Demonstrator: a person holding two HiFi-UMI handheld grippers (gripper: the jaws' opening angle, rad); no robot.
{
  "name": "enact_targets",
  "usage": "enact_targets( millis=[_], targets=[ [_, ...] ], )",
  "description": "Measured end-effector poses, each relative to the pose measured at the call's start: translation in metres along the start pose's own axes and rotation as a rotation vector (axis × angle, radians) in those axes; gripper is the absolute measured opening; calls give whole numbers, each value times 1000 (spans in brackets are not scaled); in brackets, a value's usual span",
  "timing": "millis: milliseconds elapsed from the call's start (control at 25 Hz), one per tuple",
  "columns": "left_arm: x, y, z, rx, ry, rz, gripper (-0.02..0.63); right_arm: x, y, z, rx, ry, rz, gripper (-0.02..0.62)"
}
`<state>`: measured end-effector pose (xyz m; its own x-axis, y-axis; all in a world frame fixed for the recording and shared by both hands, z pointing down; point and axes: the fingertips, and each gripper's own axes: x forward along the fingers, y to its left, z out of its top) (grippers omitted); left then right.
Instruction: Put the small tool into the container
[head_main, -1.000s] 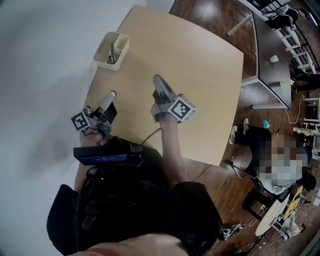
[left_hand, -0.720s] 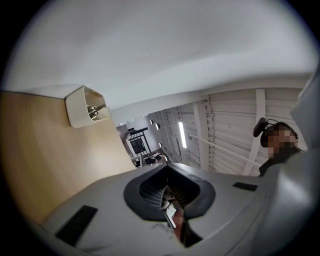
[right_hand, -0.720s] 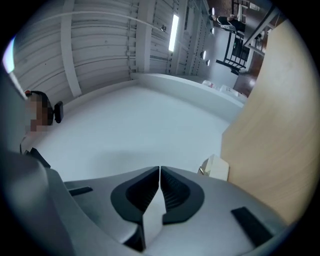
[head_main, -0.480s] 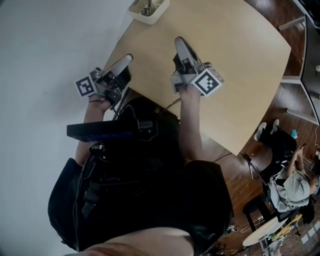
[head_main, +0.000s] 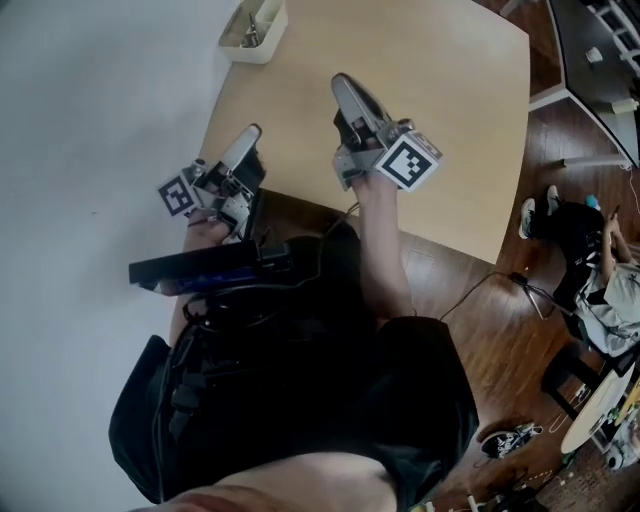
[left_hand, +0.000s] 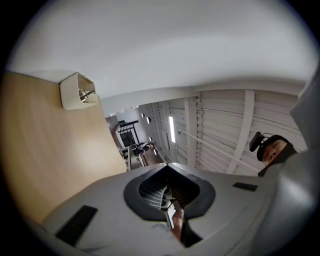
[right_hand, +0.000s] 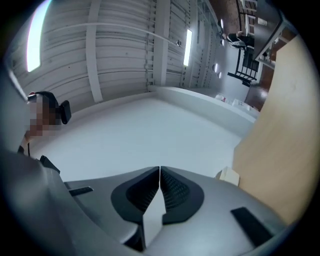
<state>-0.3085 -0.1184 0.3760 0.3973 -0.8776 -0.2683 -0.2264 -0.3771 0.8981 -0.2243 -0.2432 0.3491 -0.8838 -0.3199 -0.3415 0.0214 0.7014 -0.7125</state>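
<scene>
While neither jaw pair holds anything, the small shiny metal tool (head_main: 250, 32) is already inside the cream, boxy, open-topped plastic container (head_main: 264, 42). The container sits at the far left corner of the pale, smooth wooden bench (head_main: 450, 120). The tool stands on end in it, leaning a little, with its long axis running from the container's bottom to its open top. Its upper end reaches about to the rim. Which end is up is too small to tell.

The left hand-held gripper (head_main: 250, 133) is at the near left edge of the bench, pointing towards the container but well apart from it. Its grey moulded jaws are pressed together at the tips, with ribbed black pads behind them and nothing between. The right hand-held gripper (head_main: 341, 82) is over the middle of the bench, also aimed away from the person. Its ribbed pads meet flat along one thin seam, so it is empty too.
</scene>
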Motion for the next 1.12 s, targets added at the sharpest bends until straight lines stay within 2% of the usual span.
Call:
enact_targets(
  millis=[120,280,400,520,640,840,1000,1120],
  targets=[
    [-14,17,-11,-58,35,-16,2,-11,4,-20,-11,-6,-46,-15],
    [-40,38,-20,-105,47,-46,3,-34,23,-68,-39,29,-115,-15],
    [-57,-1,-76,-165,83,-130,5,-107,76,-82,-79,39,-222,-15],
    [-78,-55,-126,-226,73,-199,2,-161,129,-77,-108,78,-310,-15],
    [-90,-66,-126,-247,13,-249,2,-156,149,-74,-157,122,-315,-15],
    [-101,-65,-112,-267,-107,-323,2,-122,152,-102,-110,217,-246,-15],
    [-97,-64,-110,-284,-123,-331,2,-107,159,-104,-94,238,-230,-15],
    [-91,-65,-114,-307,-97,-343,2,-111,162,-100,-120,231,-270,-15]
  ],
)
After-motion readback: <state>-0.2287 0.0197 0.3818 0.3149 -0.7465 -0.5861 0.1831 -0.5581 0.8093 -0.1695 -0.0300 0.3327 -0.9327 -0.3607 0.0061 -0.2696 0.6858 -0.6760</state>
